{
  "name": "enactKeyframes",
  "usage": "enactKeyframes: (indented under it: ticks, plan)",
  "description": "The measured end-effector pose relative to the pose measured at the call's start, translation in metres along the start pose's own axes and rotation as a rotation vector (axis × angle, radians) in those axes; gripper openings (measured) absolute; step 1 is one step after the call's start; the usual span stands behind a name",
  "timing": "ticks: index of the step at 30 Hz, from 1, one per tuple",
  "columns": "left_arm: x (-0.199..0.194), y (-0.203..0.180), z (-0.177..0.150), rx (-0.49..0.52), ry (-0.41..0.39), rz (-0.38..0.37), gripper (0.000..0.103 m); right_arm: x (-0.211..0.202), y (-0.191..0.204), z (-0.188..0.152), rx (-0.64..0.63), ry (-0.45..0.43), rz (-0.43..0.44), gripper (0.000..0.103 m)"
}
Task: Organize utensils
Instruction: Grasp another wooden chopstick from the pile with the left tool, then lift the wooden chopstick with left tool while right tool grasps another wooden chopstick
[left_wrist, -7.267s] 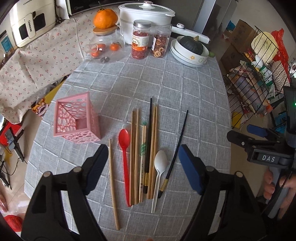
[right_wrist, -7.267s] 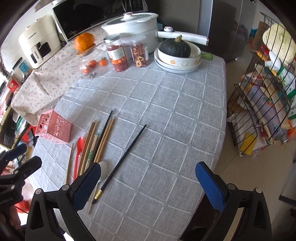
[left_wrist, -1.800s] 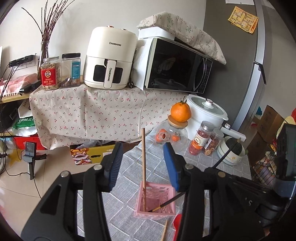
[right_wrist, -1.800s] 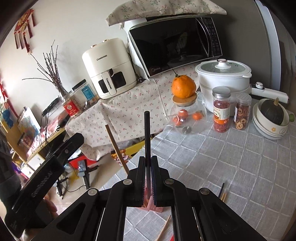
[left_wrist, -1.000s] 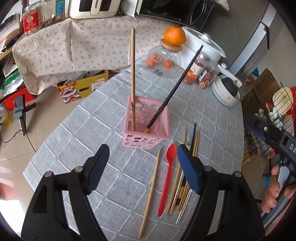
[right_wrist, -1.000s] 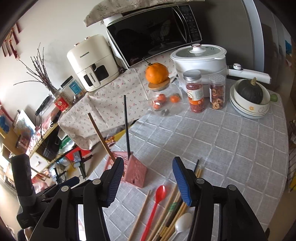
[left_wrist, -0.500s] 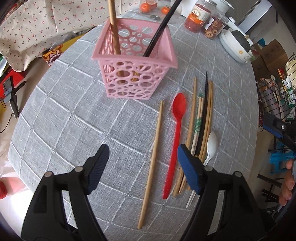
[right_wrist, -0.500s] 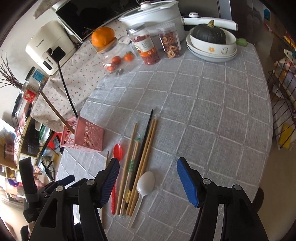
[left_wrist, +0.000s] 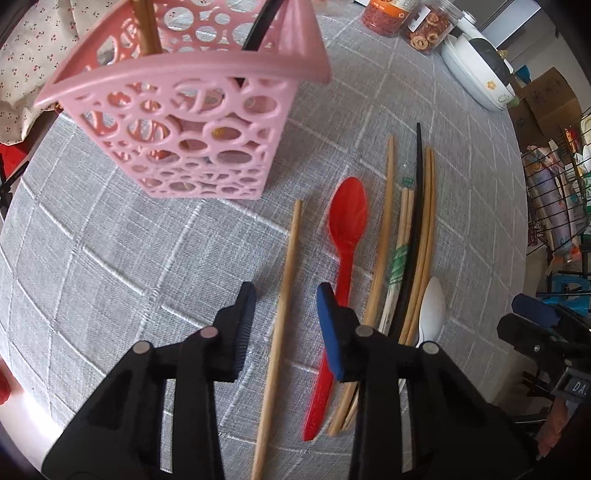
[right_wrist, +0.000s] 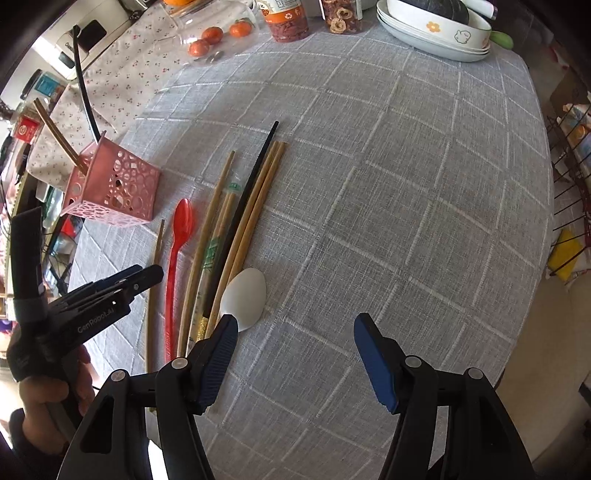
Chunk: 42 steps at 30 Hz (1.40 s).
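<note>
A pink perforated holder (left_wrist: 192, 129) stands on the grey checked cloth, with one wooden and one black chopstick upright in it. Below it lie a lone wooden chopstick (left_wrist: 284, 295), a red spoon (left_wrist: 347, 221), a bundle of wooden and black chopsticks (left_wrist: 413, 240) and a white spoon (left_wrist: 432, 310). My left gripper (left_wrist: 286, 299) points down over the lone chopstick. Its jaws are closing, the stick lies between them, and a gap shows on both sides. My right gripper (right_wrist: 295, 325) is open and empty, its left finger just beside the white spoon (right_wrist: 243, 295).
At the table's far edge stand jars (right_wrist: 284, 18), a glass jar of small oranges (right_wrist: 210, 37) and stacked bowls (right_wrist: 436, 33). A wire rack (right_wrist: 569, 166) stands off the right edge. A hand (right_wrist: 48, 398) holds the left gripper at lower left.
Both grippers have dropped closer to the table. The left jaws have narrowed around the lone wooden chopstick. The right gripper has come down next to the white spoon.
</note>
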<state>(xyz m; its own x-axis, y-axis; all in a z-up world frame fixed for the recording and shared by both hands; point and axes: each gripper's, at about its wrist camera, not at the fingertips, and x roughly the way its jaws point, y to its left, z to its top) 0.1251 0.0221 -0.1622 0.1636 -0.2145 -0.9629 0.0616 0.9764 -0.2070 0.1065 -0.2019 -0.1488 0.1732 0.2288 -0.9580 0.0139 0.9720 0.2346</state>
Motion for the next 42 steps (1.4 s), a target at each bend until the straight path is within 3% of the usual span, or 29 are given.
enactKeyframes:
  ticks: [7,16,28,38,42]
  plan:
    - [0.004,-0.007,0.002,0.032,-0.003,0.032,0.008,-0.001,-0.004,0.0,0.005,0.007,-0.007,0.067]
    - [-0.012,-0.01,-0.001,0.074,-0.024,0.034,0.007,0.003,0.008,0.0,-0.013,0.014,-0.01,0.067]
    - [-0.088,-0.01,-0.016,0.166,-0.192,0.011,0.007,0.003,0.011,0.026,-0.011,-0.026,-0.025,0.067]
    - [-0.109,-0.001,-0.008,0.165,-0.268,0.0,0.007,0.015,0.013,0.056,0.013,-0.096,-0.004,0.066]
    - [-0.107,0.0,-0.007,0.163,-0.267,-0.005,0.007,0.033,0.019,0.064,0.024,-0.092,0.013,0.044]
